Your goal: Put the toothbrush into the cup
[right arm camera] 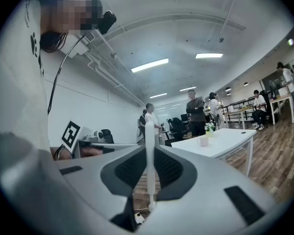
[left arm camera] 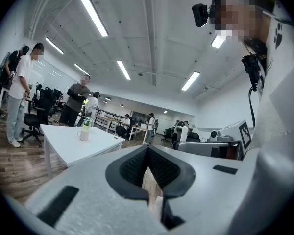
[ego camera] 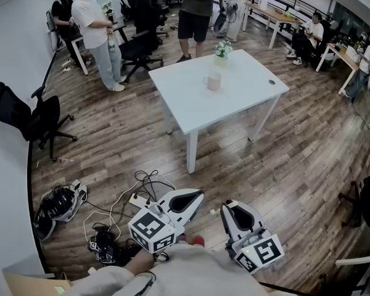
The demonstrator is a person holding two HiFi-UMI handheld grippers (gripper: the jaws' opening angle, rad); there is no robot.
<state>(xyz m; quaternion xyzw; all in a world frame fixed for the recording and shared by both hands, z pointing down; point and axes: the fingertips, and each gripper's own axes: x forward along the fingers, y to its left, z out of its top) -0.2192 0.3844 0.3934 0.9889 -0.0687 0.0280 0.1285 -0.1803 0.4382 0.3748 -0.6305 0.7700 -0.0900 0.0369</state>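
Observation:
A white cup (ego camera: 213,81) stands near the middle of a white table (ego camera: 246,85) some way ahead of me; the same cup (right arm camera: 203,141) shows small in the right gripper view. My right gripper (ego camera: 226,208) is held low by my body, shut on a thin white toothbrush (right arm camera: 149,146) that stands upright between its dark pads. My left gripper (ego camera: 197,195) hangs beside it, jaws together with nothing between them. In the left gripper view the cup (left arm camera: 83,134) is far off at the left. The toothbrush does not show in the head view.
A small vase of flowers (ego camera: 222,49) stands behind the cup. Cables and a power strip (ego camera: 135,199) lie on the wooden floor in front of me. Office chairs (ego camera: 40,122) stand to the left, and several people (ego camera: 98,32) stand beyond the table.

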